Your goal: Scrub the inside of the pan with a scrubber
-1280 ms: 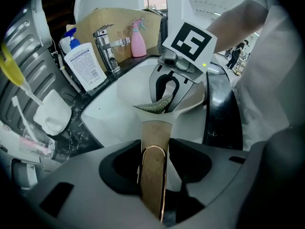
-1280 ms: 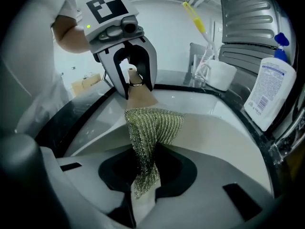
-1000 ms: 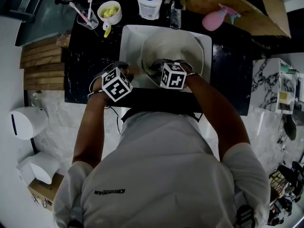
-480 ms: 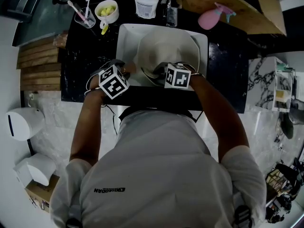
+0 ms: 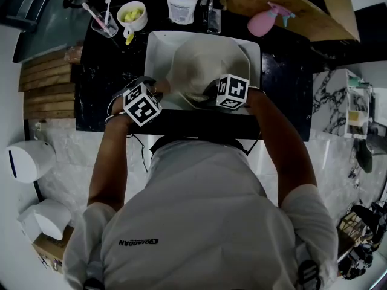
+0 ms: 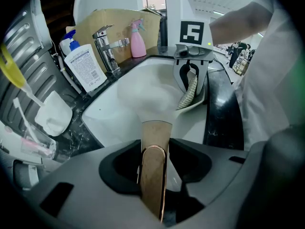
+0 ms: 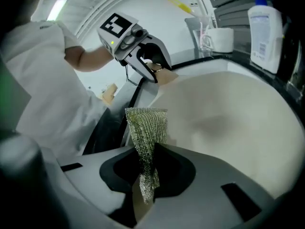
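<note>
A cream pan (image 5: 208,65) lies in the white sink (image 5: 158,47). My left gripper (image 5: 154,92) is shut on the pan's brown handle (image 6: 155,171) at the sink's near left edge. In the left gripper view the handle runs from the jaws up to the pan bowl (image 6: 152,97). My right gripper (image 5: 213,92) is over the pan's near side, shut on a yellow-green mesh scrubber (image 7: 145,132). The scrubber's free end hangs against the pan's inner wall (image 7: 233,123). The left gripper view shows the right gripper (image 6: 191,75) with the scrubber (image 6: 189,93) at the pan's rim.
A faucet (image 6: 108,42), a white pump bottle (image 6: 86,66) and a pink spray bottle (image 6: 138,36) stand behind the sink. A cup of toothbrushes (image 5: 100,20) and a bowl (image 5: 133,14) sit at the back left on the black counter (image 5: 103,71). A cardboard box (image 5: 284,5) is at the back right.
My right gripper has slid to the right along the pan's near side and rolled, taking the scrubber with it. The left gripper has kept its hold on the handle.
</note>
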